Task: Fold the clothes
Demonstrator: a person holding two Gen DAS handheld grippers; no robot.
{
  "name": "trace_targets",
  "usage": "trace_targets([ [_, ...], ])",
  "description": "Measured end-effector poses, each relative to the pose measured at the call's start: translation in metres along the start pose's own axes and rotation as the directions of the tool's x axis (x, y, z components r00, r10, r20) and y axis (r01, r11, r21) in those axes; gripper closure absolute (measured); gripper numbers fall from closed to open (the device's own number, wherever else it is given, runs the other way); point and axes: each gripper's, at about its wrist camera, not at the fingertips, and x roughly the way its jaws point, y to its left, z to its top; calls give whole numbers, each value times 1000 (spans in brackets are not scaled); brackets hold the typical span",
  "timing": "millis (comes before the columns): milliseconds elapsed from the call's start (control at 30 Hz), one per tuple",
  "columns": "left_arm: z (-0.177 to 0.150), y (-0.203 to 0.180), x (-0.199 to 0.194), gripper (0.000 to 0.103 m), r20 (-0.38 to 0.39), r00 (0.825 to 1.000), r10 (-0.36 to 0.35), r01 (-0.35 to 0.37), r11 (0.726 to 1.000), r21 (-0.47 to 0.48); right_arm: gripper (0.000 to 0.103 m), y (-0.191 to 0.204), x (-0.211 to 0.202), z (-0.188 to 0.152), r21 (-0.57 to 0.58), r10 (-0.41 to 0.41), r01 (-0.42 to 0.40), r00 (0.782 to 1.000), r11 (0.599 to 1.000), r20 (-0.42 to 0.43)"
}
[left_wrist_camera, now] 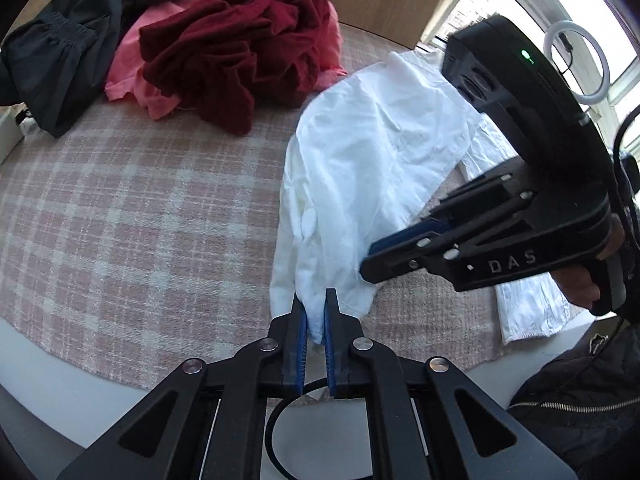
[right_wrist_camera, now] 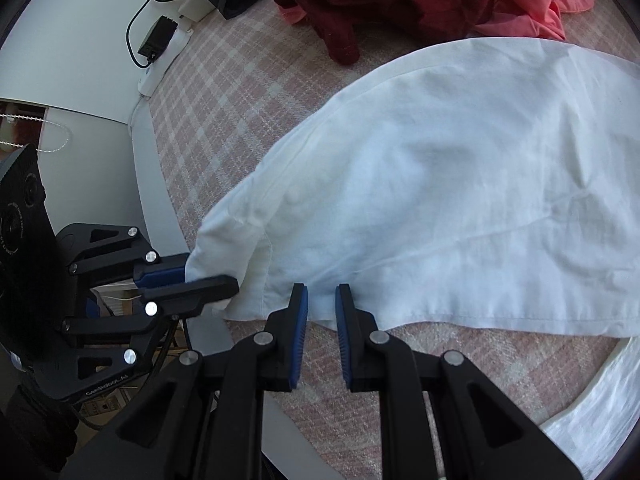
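two tools pinch the near hem of the white garment (right_wrist_camera: 460, 184) on the plaid-covered surface (left_wrist_camera: 132, 216): left tool (left_wrist_camera: 315, 312) clamped on its corner, right tool (right_wrist_camera: 321, 308) narrow on the edge beside it, probably to lift an even fold.

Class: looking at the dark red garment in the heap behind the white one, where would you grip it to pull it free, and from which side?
Probably the loose end of the dark red garment that hangs out of the heap onto the checked cloth. It lies free with nothing on top, so come from the near side, over the cloth.
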Motion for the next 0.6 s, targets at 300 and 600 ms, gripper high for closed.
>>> trace_targets([
  [300, 40, 48, -68, 97, 164, 986, 43, -15, 985, -169, 88, -70, -61, -66, 171, 3, -41, 976, 984, 218],
  [600, 125, 39, -157, 97, 353, 926, 132, -102, 990, -102, 88, -211, -141, -101, 434, -228, 65, 915, 899, 334],
])
